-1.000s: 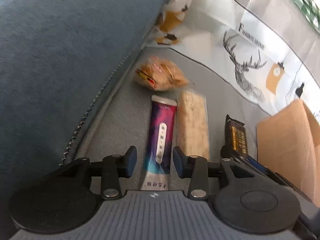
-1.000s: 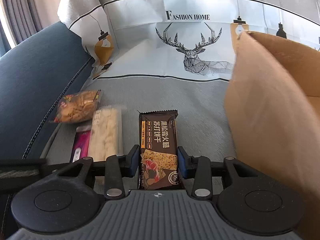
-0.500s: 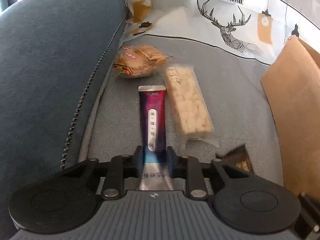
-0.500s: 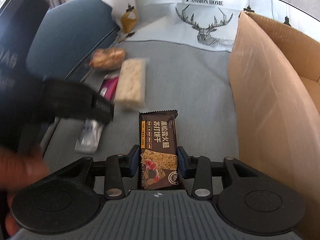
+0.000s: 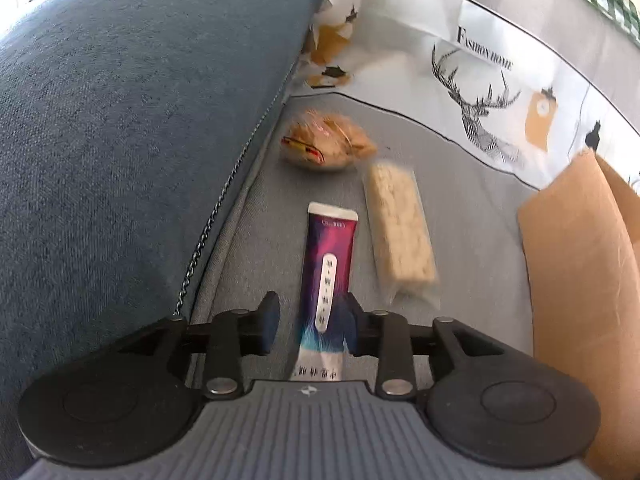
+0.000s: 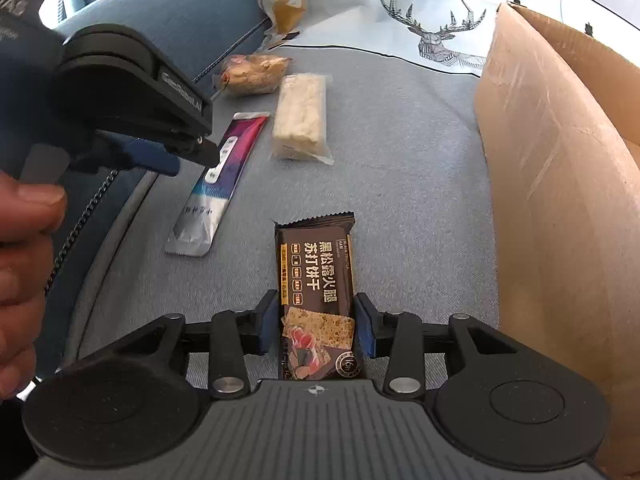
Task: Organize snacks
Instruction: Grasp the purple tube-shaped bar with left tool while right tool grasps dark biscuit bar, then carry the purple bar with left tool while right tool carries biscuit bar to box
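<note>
Lying between opening right gripper (image 6: 317,328) fingers (image 6: 365,330): brown cracker pack (image 6: 316,292).

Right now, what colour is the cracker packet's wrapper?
Dark brown cracker packet with gold lettering; clearest in the right wrist view.

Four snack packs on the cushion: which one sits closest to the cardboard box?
The dark brown cracker pack, lying between the right tongs. The purple sachet, pale rice bar and orange bag lie further off, toward the blue cushion.

The cardboard box (image 6: 560,168) runs off the right edge, and the pale snack bar (image 5: 400,232) looks blurry.
</note>
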Demonstrator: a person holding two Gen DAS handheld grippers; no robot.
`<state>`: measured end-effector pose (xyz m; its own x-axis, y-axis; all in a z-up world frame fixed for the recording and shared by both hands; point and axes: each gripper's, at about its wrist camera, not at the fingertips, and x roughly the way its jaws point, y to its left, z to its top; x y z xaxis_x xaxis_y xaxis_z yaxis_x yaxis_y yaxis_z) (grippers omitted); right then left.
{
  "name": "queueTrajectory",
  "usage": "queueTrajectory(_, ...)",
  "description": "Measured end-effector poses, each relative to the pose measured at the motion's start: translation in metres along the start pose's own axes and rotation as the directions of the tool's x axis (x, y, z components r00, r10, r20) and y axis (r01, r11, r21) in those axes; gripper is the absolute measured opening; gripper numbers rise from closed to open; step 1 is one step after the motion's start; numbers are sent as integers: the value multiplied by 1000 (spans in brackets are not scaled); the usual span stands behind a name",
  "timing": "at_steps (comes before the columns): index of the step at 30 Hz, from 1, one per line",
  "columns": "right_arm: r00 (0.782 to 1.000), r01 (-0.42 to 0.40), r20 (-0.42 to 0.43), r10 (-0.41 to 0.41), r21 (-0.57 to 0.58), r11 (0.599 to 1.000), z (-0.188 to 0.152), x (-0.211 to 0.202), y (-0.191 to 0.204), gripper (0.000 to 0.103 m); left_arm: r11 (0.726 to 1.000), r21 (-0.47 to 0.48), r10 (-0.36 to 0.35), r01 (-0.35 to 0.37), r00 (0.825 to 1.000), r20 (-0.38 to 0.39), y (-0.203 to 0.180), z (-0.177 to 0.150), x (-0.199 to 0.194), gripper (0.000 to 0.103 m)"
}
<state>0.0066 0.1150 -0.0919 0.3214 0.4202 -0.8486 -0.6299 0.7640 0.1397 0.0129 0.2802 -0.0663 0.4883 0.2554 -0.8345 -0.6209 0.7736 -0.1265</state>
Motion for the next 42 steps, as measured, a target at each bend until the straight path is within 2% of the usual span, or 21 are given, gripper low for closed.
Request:
queueTrajectory(9,1000,23,5,-23,-23,999,4,8,1,55,997,74,33,-31,999,-24,-22,4,23,49)
queueTrajectory(13,999,30,14,-29,-36,999,3,9,-1,60,989,130,75,-71,997,-26,-34,2,34,51)
queueTrajectory(19,999,30,15,-30,-22,999,6,10,-6,60,975,192,113,-113,994,9,-45,1,40,52)
queueTrajectory(21,999,31,16,-30,-26,999,5,10,-5,60,972,202,120,-120,993,15,-48,1,39,47)
queueTrajectory(22,999,31,18,-31,-28,999,5,10,-5,57,971,206,118,-119,993,17,-49,1,40,44)
queueTrajectory(23,999,30,20,-30,-32,999,5,10,-4,52,970,214,117,-119,993,20,-50,1,40,36)
queueTrajectory(25,999,27,28,-26,-39,999,4,9,-3,43,964,231,127,-130,991,28,-52,1,39,31)
queueTrajectory(27,999,25,32,-24,-37,999,4,8,-4,42,961,241,132,-136,991,32,-53,1,38,23)
queueTrajectory(35,997,24,78,-23,-2,1000,3,-2,-7,41,969,207,122,-134,990,69,-46,2,23,19)
queueTrajectory(42,980,16,200,-18,11,1000,5,-32,-12,41,980,171,76,-103,984,158,-41,3,-12,19)
